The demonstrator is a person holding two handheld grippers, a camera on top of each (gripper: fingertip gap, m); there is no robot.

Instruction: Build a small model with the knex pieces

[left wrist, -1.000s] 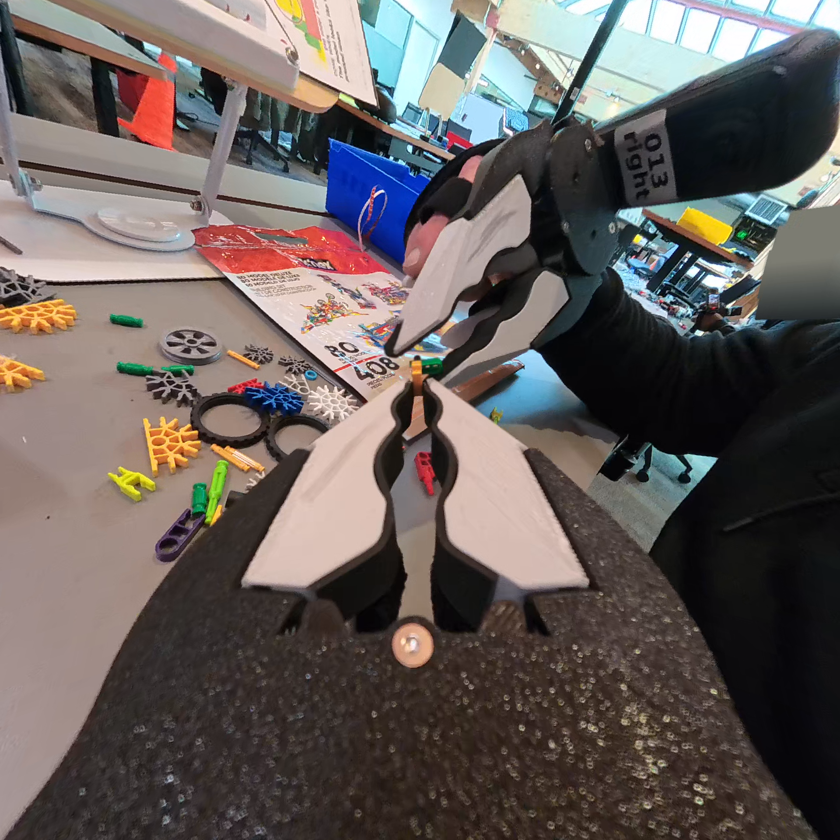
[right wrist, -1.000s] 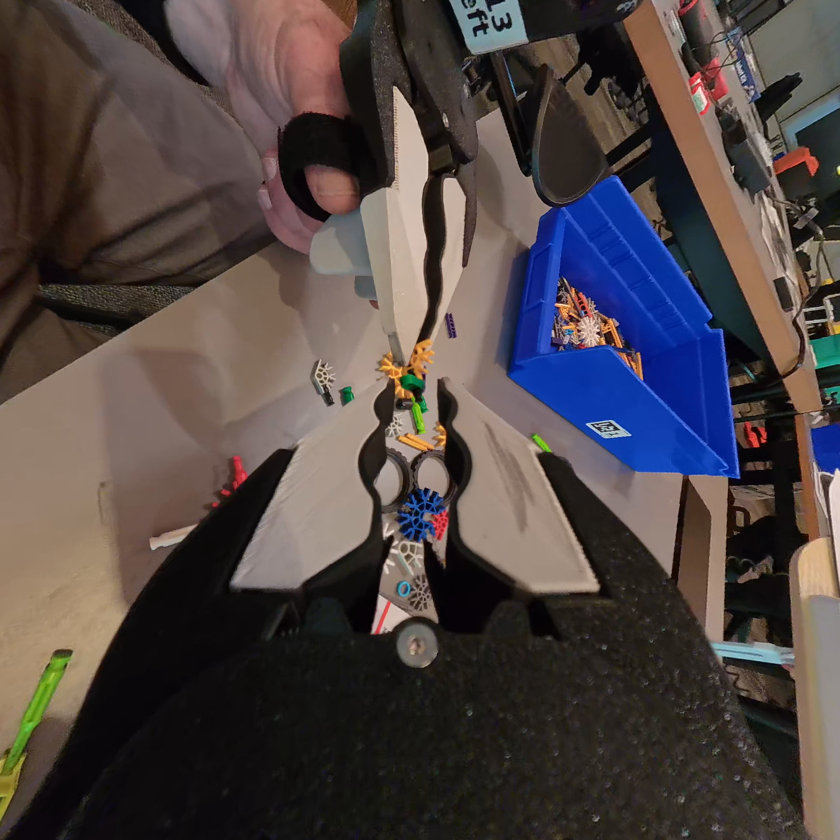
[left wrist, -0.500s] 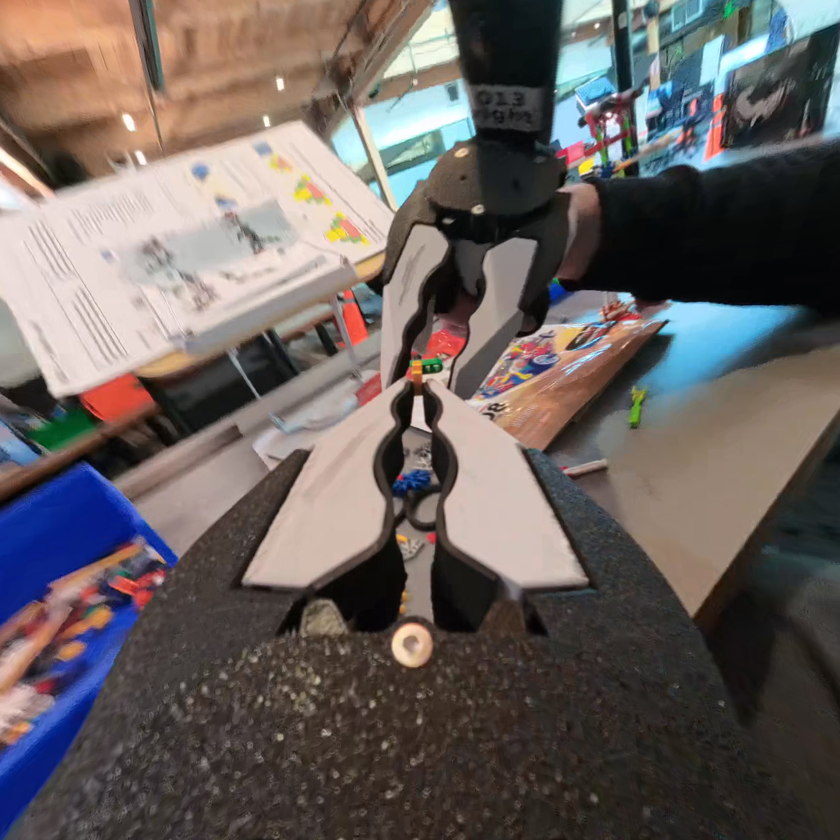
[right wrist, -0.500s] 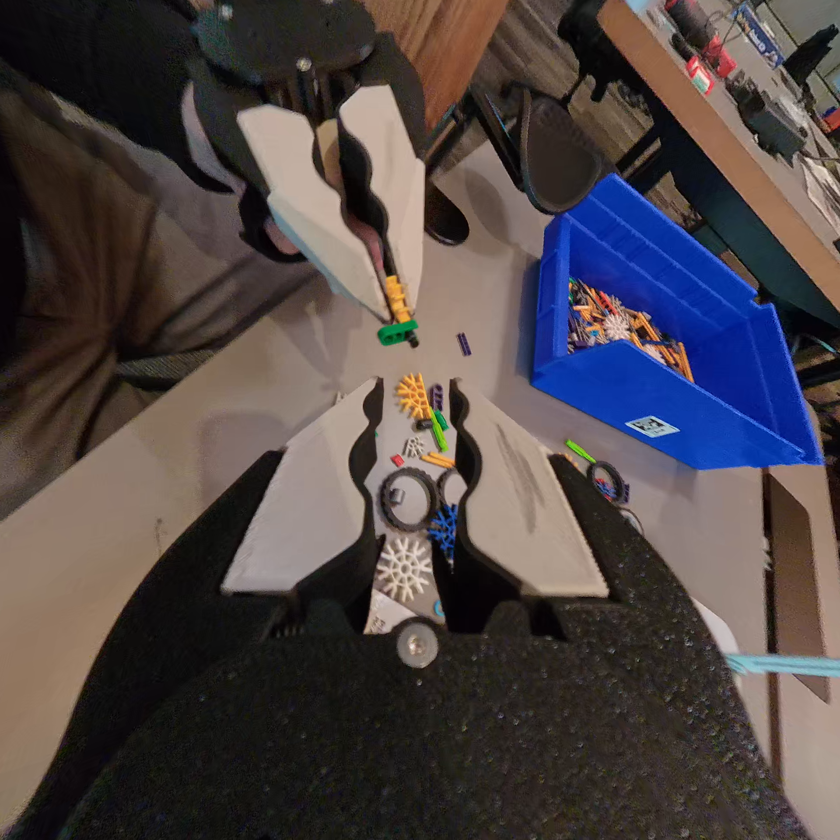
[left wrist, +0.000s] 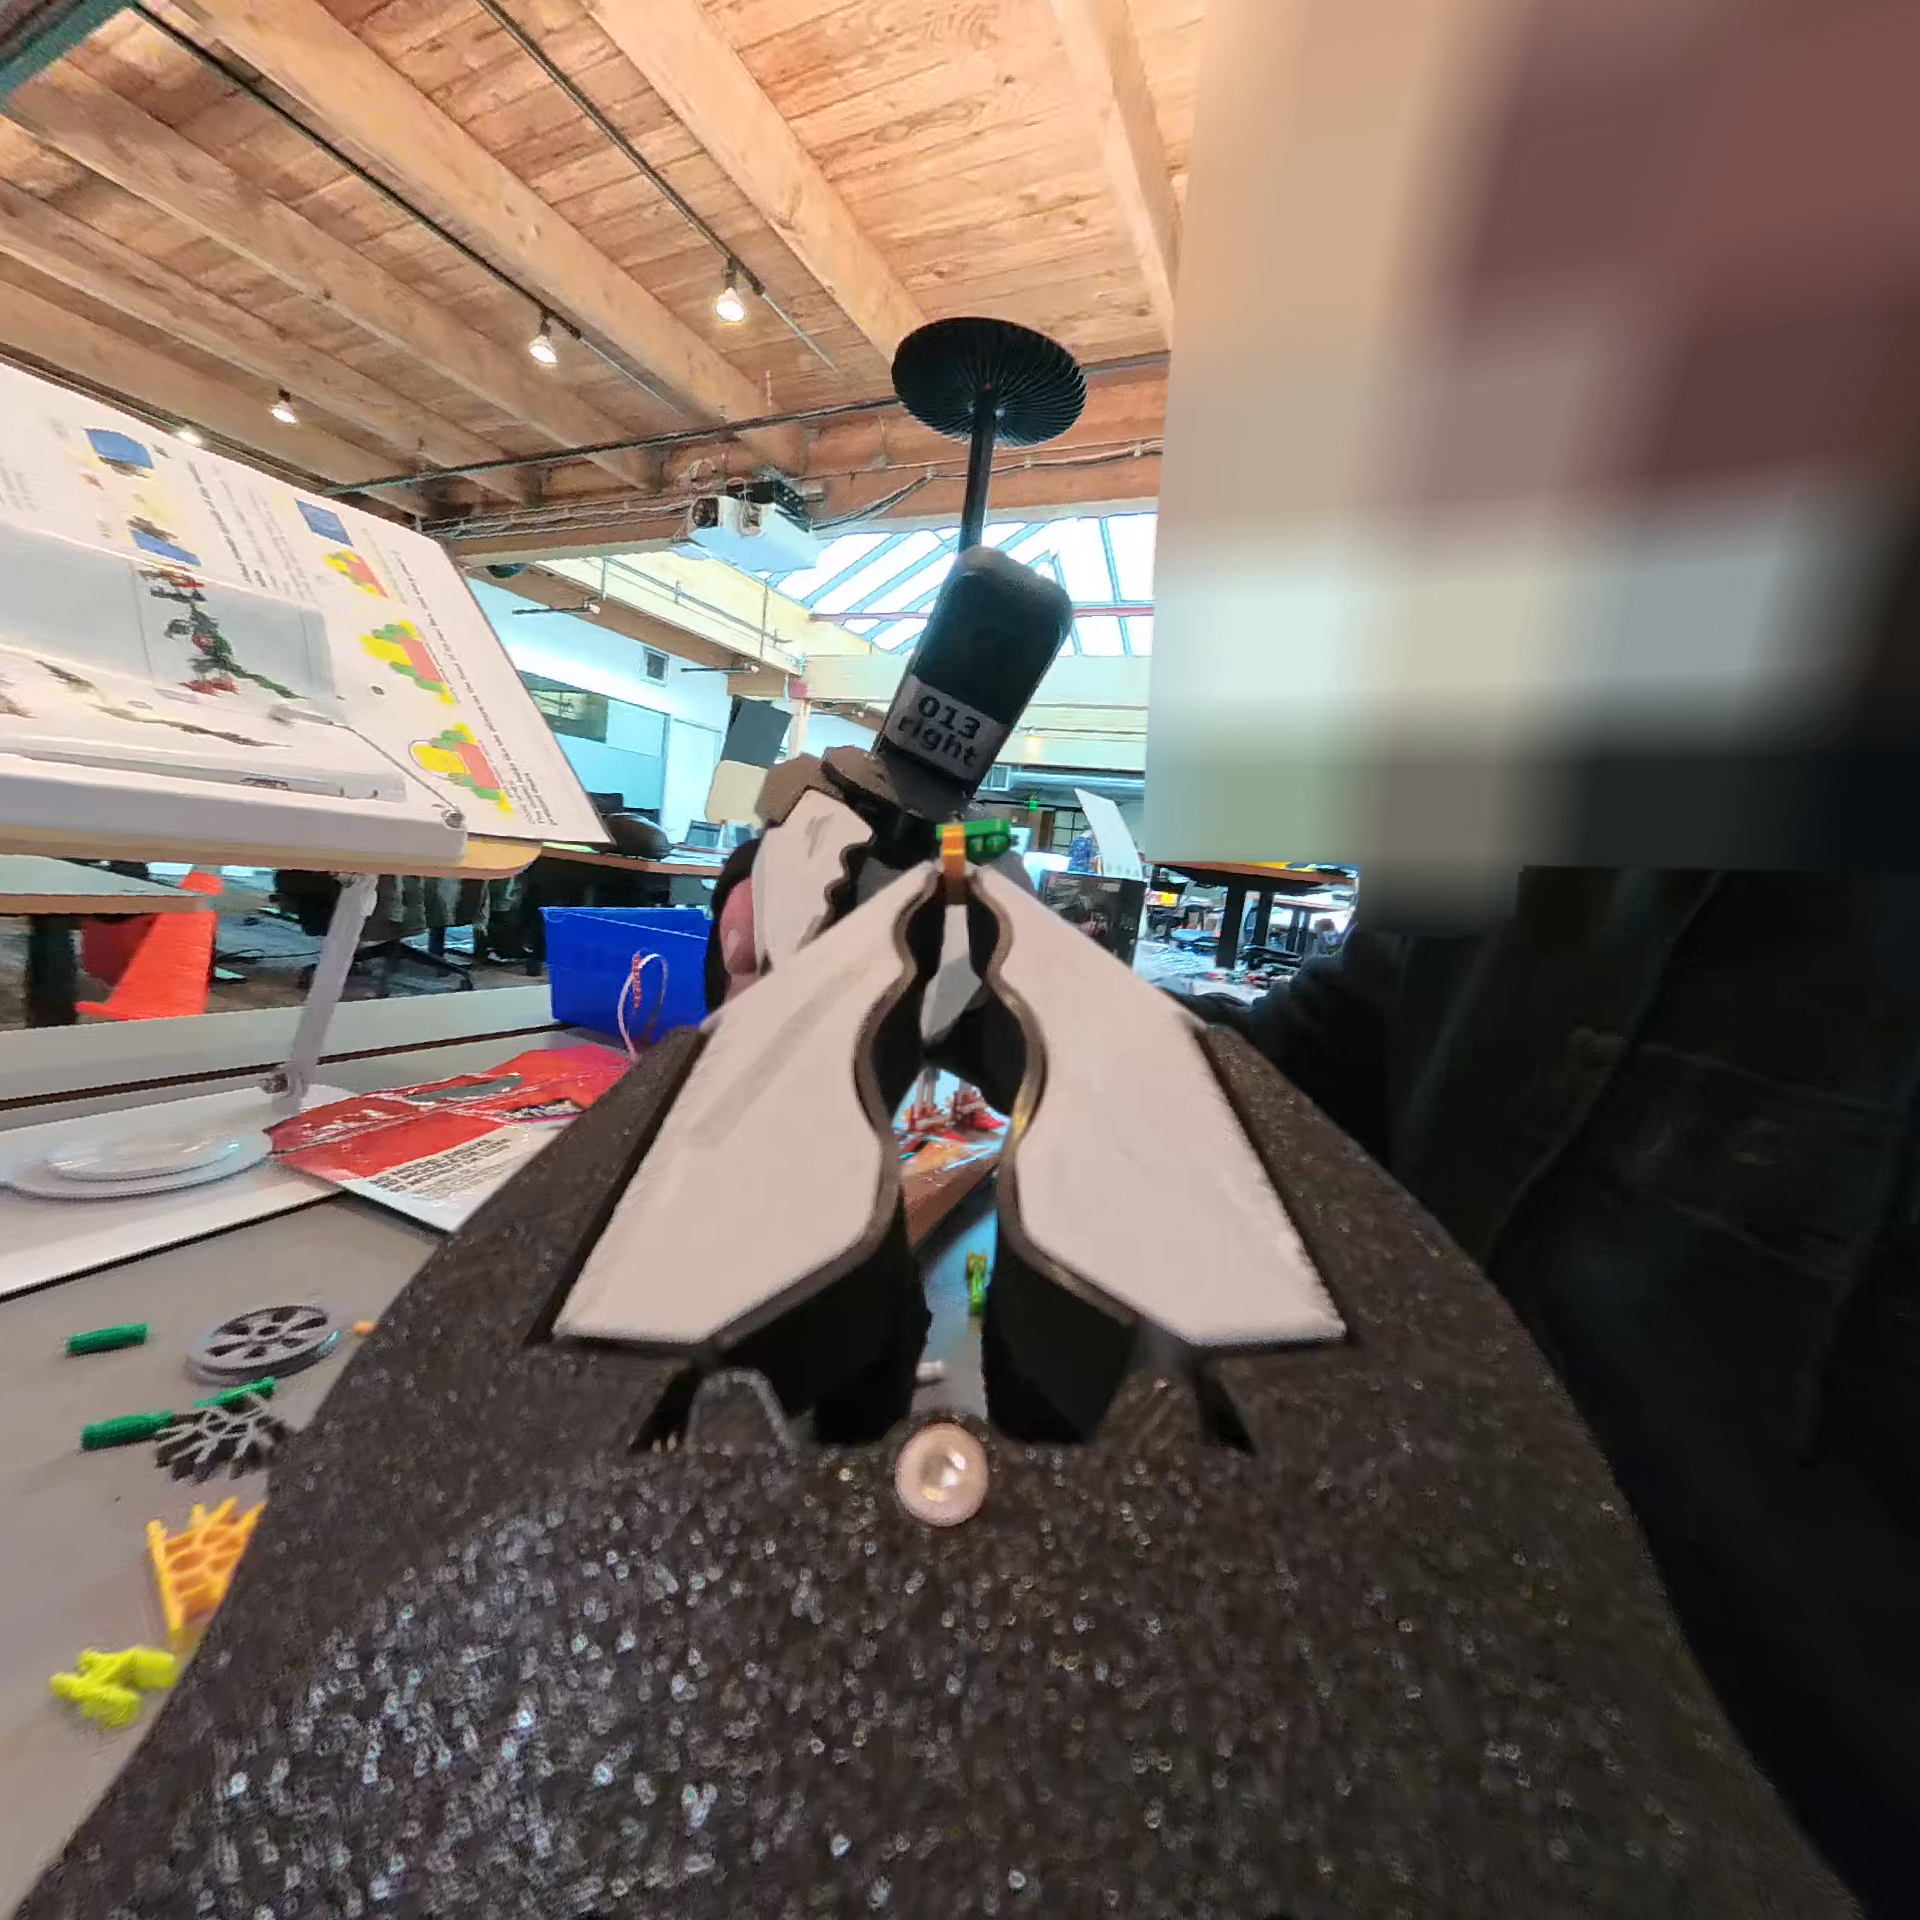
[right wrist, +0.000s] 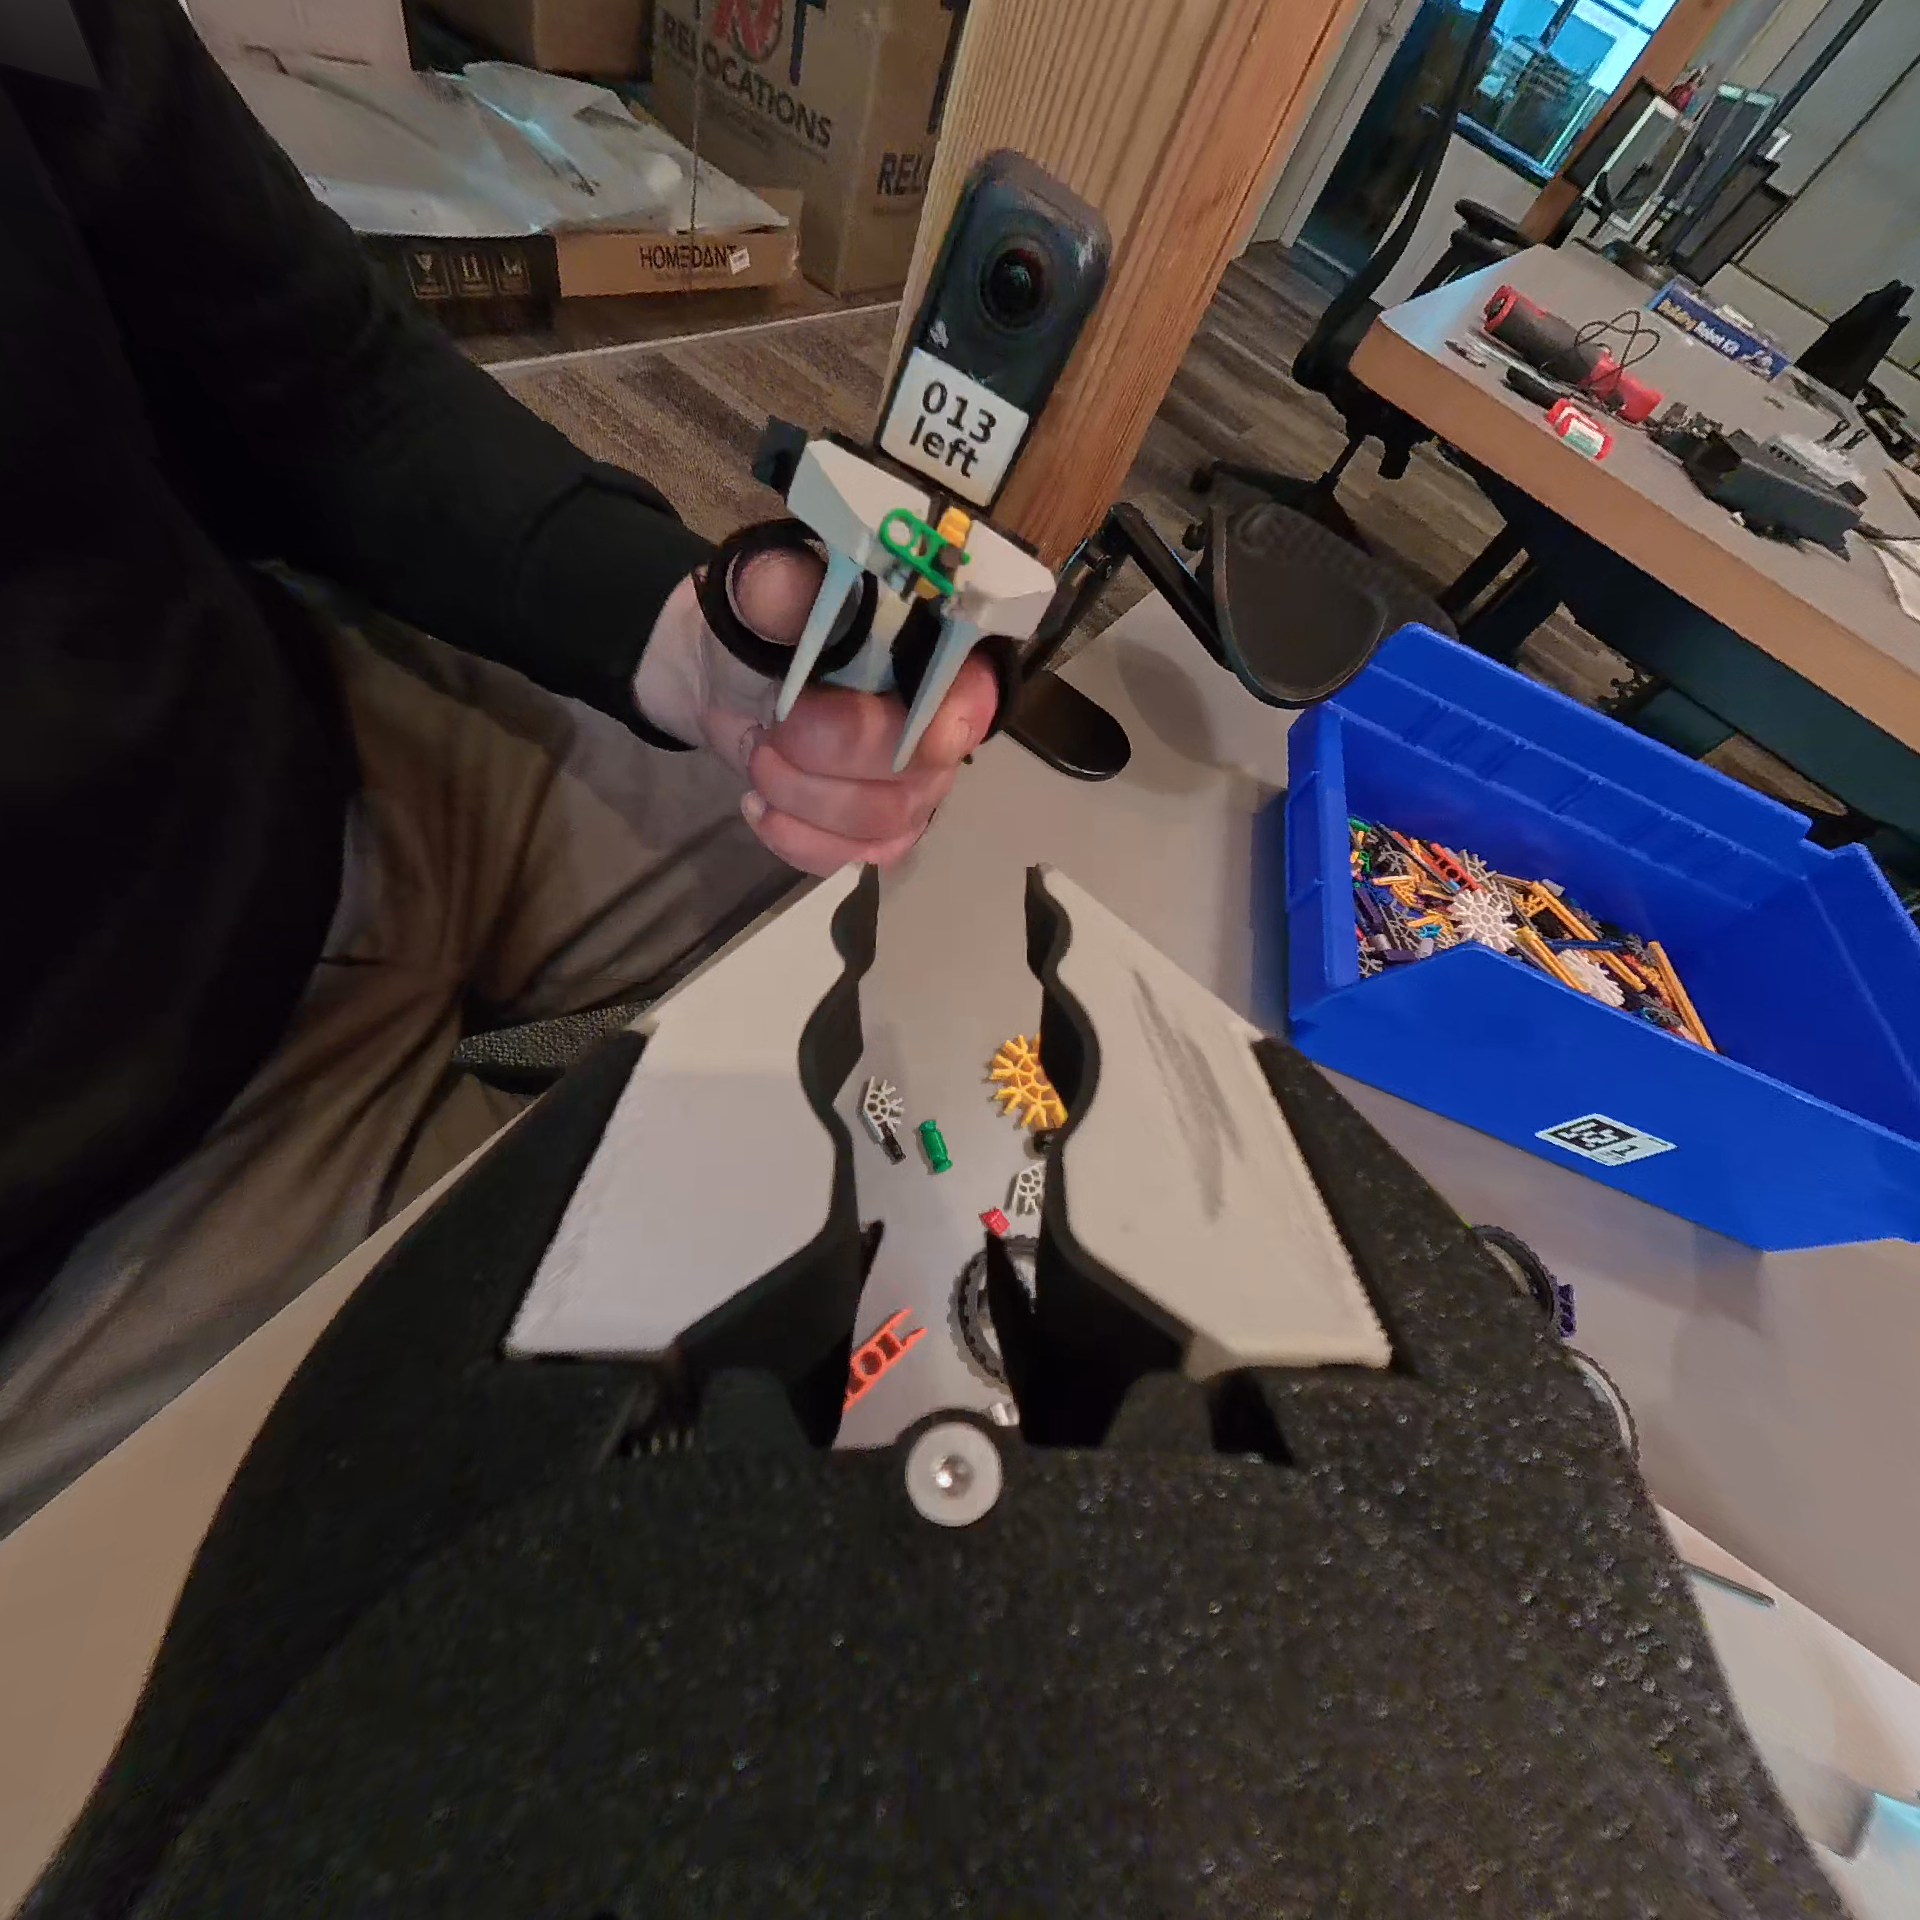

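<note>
While the left gripper (left wrist: 954,878) is lifted up off the table (right wrist: 1714,1351), its two fingers are pinched tight on a little toy piece, an orange rod with a green connector (left wrist: 974,837) stuck on the end, poking out right at the fingertips. From the right wrist view you can see that same green and orange bit (right wrist: 920,549) sitting between the far gripper's fingers, held up in the air by the person's hand (right wrist: 831,769). The right gripper (right wrist: 953,883) has its fingers spread apart with nothing between them, hovering over the table just short of that hand. Down on the table between its fingers there's a yellow snowflake connector (right wrist: 1023,1081), a small green rod (right wrist: 935,1146), a grey connector (right wrist: 881,1110) and an orange clip (right wrist: 881,1351), all loose and apart from each other. Off to the right sits a blue bin (right wrist: 1662,1153) full of mixed pieces. In the left wrist view there's an instruction booklet (left wrist: 208,644) propped on a stand, with a red printed bag (left wrist: 457,1117) lying flat below it.
</note>
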